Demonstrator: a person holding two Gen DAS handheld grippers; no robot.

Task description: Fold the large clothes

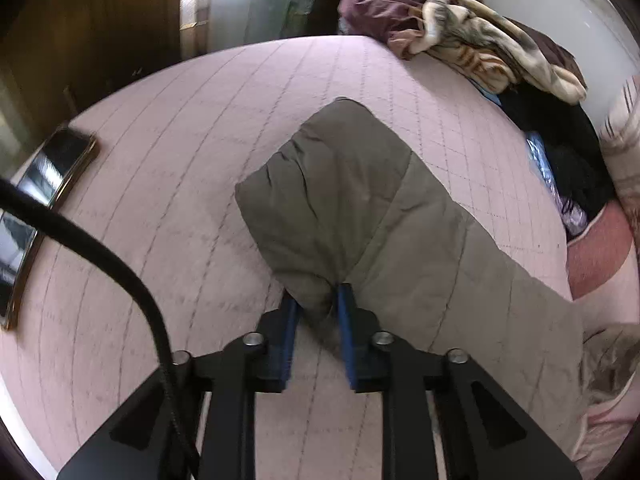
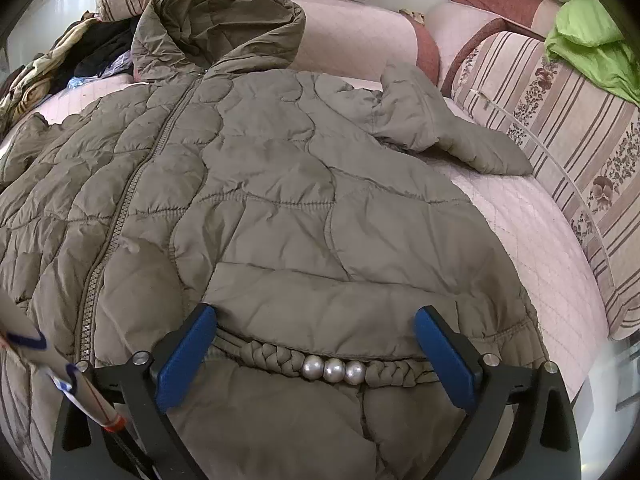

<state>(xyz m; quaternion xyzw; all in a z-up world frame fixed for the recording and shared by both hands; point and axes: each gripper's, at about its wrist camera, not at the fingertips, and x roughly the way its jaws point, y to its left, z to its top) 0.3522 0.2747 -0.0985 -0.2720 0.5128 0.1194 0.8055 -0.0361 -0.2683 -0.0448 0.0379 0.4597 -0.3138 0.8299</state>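
Jacket (image 2: 256, 184): olive quilted, hooded, spread front-up on the pink quilted bed (image 1: 168, 152).
Left claw (image 1: 316, 304): narrow, blue pads pinching the cuff of the jacket's sleeve (image 1: 360, 208), which lies folded over itself on the bed.
Right claw (image 2: 316, 344): wide, holding nothing, poised above the braided trim (image 2: 280, 356) with three pearls (image 2: 333, 370).
Phone (image 1: 52, 168): lies at the bed's edge.
Clothes heap (image 1: 472, 36): at the far corner.

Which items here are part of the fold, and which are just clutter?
In play:
- olive quilted hooded jacket
- its sleeve, pinched by the left gripper
- right gripper, jaws open over the hem

Lying about:
- phone
- heap of clothes
- green cloth
- striped cushions
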